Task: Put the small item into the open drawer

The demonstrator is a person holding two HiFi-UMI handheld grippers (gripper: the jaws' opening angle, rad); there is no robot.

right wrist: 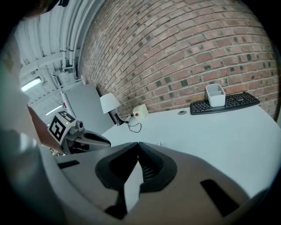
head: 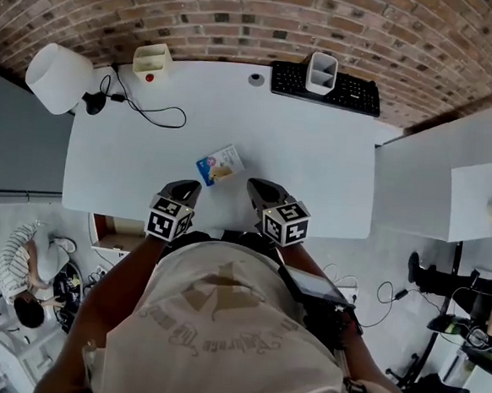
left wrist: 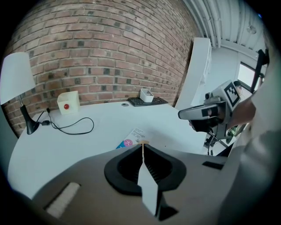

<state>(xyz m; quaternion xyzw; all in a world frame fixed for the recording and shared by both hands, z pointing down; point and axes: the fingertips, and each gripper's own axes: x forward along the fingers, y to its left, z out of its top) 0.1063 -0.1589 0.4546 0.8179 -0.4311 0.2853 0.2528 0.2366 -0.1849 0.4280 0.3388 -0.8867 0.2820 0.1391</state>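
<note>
**Both tools shut, packet on the tabletop**

The left tool (left wrist: 142,144) has its jaws pressed together on nothing; the right tool (right wrist: 138,143) likewise, empty; both hang over the near edge of the white tabletop (head: 318,146); the packet (head: 220,165) lies flat just ahead, between their tips, touching neither; the drawer (head: 112,230), dimly seen, seems to gape below the tabletop's left edge.

White lamp (head: 59,77), black cable (head: 155,115), cream box (head: 152,59) — white bin (head: 321,73) on the keyboard (head: 356,94), by the brick wall (head: 243,13)
</note>
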